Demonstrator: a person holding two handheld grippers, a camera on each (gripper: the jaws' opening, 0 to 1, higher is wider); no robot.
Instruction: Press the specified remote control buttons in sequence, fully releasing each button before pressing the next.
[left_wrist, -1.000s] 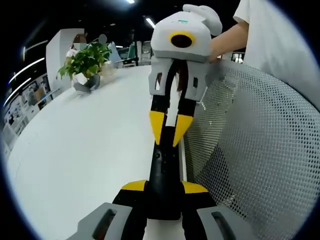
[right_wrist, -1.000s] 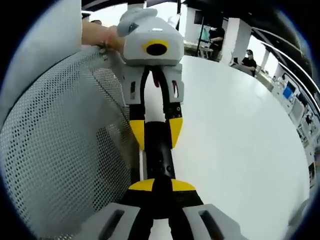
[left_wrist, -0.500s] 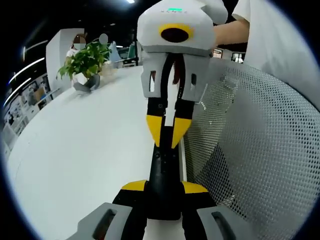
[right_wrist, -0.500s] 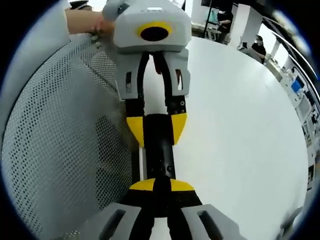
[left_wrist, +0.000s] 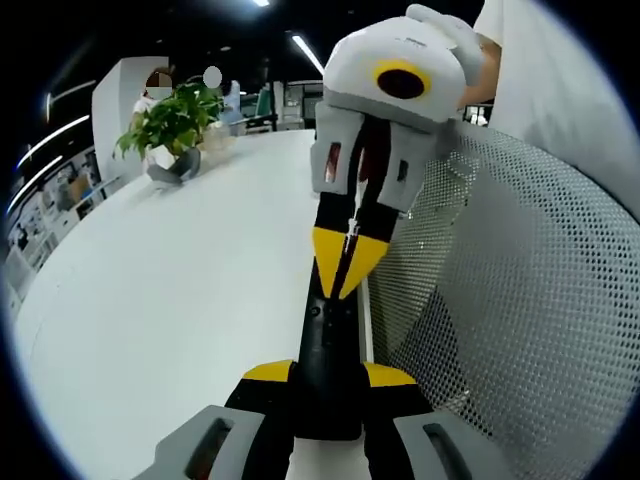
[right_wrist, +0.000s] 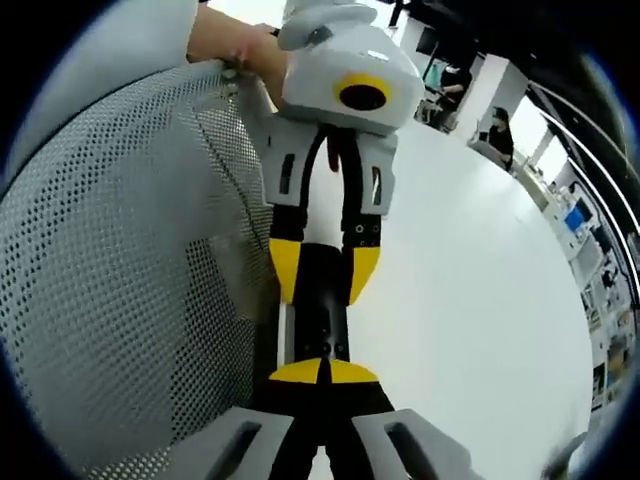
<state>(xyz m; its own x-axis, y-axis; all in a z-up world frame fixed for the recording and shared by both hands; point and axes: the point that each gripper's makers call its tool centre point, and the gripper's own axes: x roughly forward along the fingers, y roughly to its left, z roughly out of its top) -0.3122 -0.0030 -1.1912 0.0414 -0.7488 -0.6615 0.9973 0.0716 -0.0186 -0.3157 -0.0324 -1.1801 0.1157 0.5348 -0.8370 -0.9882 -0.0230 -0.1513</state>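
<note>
A slim black remote (left_wrist: 325, 340) lies along the white table's edge, and the left gripper (left_wrist: 328, 375) is shut on its near end, yellow tips on either side. From the far side the right gripper (left_wrist: 345, 285) points down at the remote, its yellow fingers drawn together with the tips on the remote's top face. In the right gripper view the right gripper (right_wrist: 325, 368) is shut with its tips resting on the remote (right_wrist: 320, 325). Beyond them the left gripper (right_wrist: 322, 290) clamps the remote's other end.
A grey perforated mesh chair back (left_wrist: 500, 300) (right_wrist: 120, 280) stands close beside the remote. The white round table (left_wrist: 180, 300) (right_wrist: 470, 320) spreads on the other side. A potted plant (left_wrist: 172, 125) sits at its far edge. A hand (left_wrist: 470, 60) holds the right gripper.
The right gripper's fingers have drawn together and it has tilted sideways over the remote. The left gripper and the remote have stayed put.
</note>
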